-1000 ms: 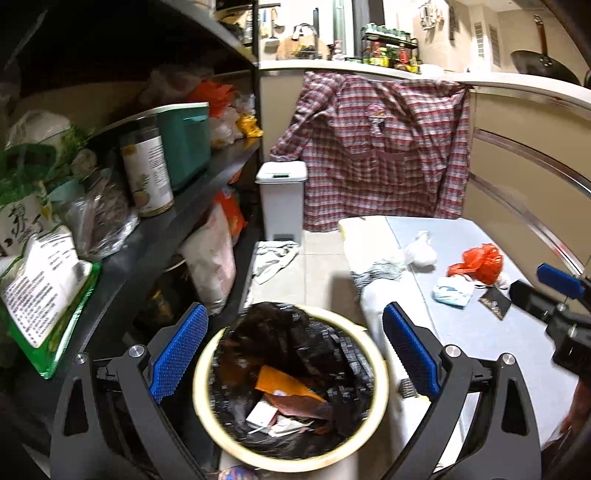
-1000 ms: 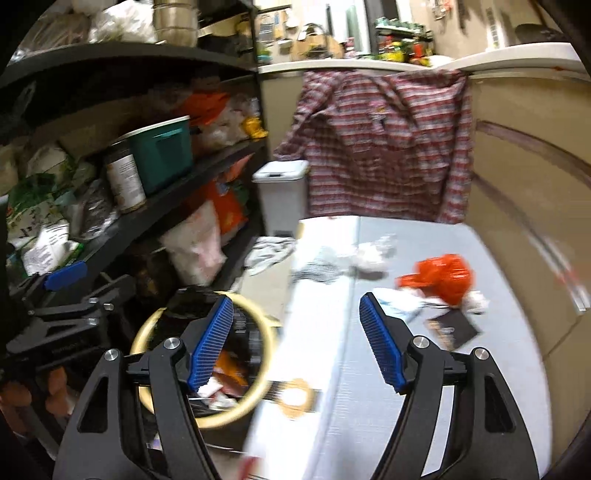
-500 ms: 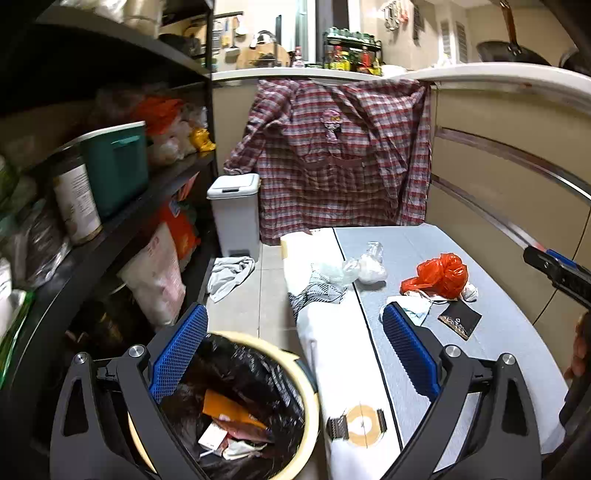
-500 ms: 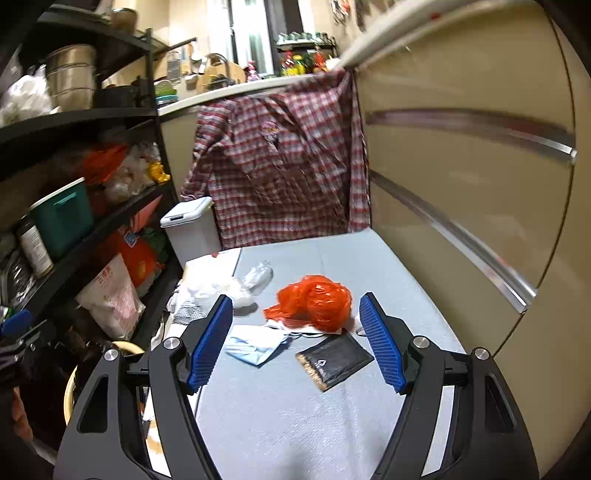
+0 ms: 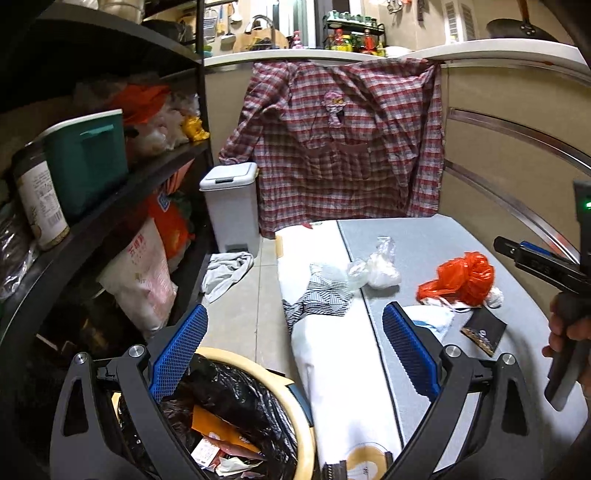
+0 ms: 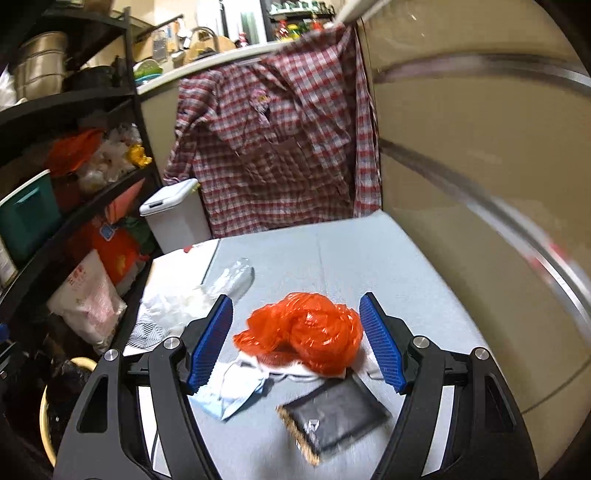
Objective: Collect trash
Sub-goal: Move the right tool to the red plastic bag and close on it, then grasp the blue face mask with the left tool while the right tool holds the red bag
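I had the right tongs (image 6: 295, 341) wide, straddling the orange bag (image 6: 303, 338) (no contact); left tongs (image 5: 291, 354) wide, empty, over the bin (image 5: 295, 402).

This is a lived-in home, in a cramped storage corner beside the kitchen. A white counter (image 5: 332, 55) runs along the back, with a faucet (image 5: 260, 22), hanging utensils, sauce bottles (image 5: 351, 38) and a wok (image 5: 517, 27) beyond it. A plaid shirt (image 5: 332, 147) hangs over the counter edge. Black shelving (image 5: 110, 206) on the left is packed with food bags, a teal bin (image 5: 86, 162) and steel pots (image 6: 40, 62). A small white pedal bin (image 5: 231, 206) stands on the tiled floor (image 5: 251, 314).
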